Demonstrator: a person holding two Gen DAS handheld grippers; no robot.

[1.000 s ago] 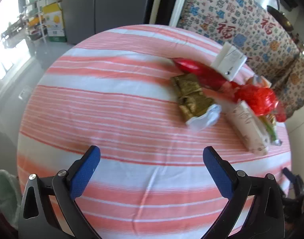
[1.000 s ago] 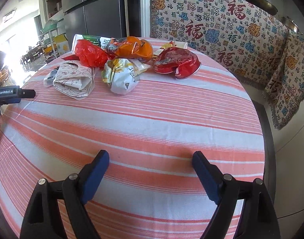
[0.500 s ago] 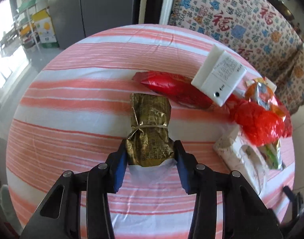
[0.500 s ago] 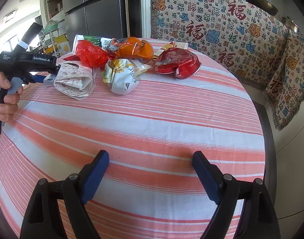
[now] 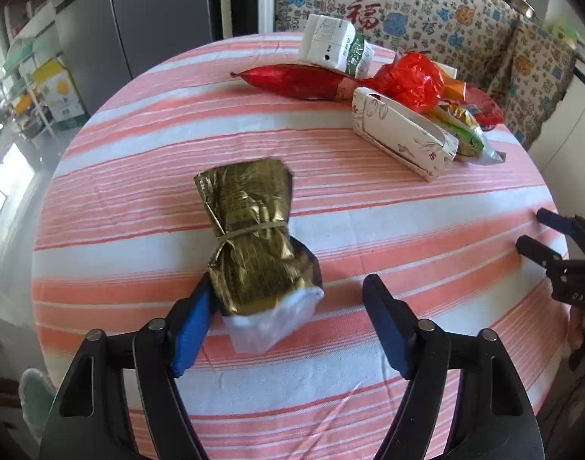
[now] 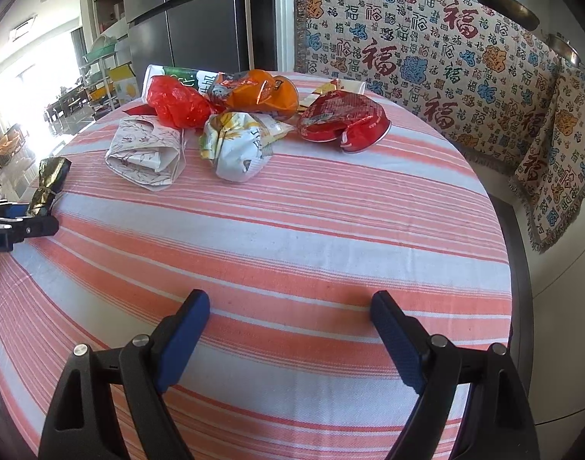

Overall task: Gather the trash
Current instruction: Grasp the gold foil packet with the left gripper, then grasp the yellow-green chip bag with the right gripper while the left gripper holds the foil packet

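**Gold foil packet slipping free of the left gripper**

The left gripper (image 5: 288, 306) is standing with its jaws apart; they have just been opening, and the gold foil packet (image 5: 250, 237) is lying between them, its near end resting against the left pad while the right pad is standing clear. The packet is lying on the striped tablecloth (image 5: 407, 222), well apart from the trash heap at the far edge. To regrip well, I judge the jaws should be centring over the bulky lower half below the string tie and closing gently, since crinkled foil is sliding easily. The right gripper (image 6: 290, 326) is hanging wide apart over bare cloth, holding nothing.

The packet is creased, shiny and cinched at its waist, with a white plastic end. The heap is holding a patterned paper box (image 5: 403, 134), a crumpled red plastic bag (image 5: 411, 80), a glossy red pouch (image 5: 292, 80) and a white carton (image 5: 331, 46).
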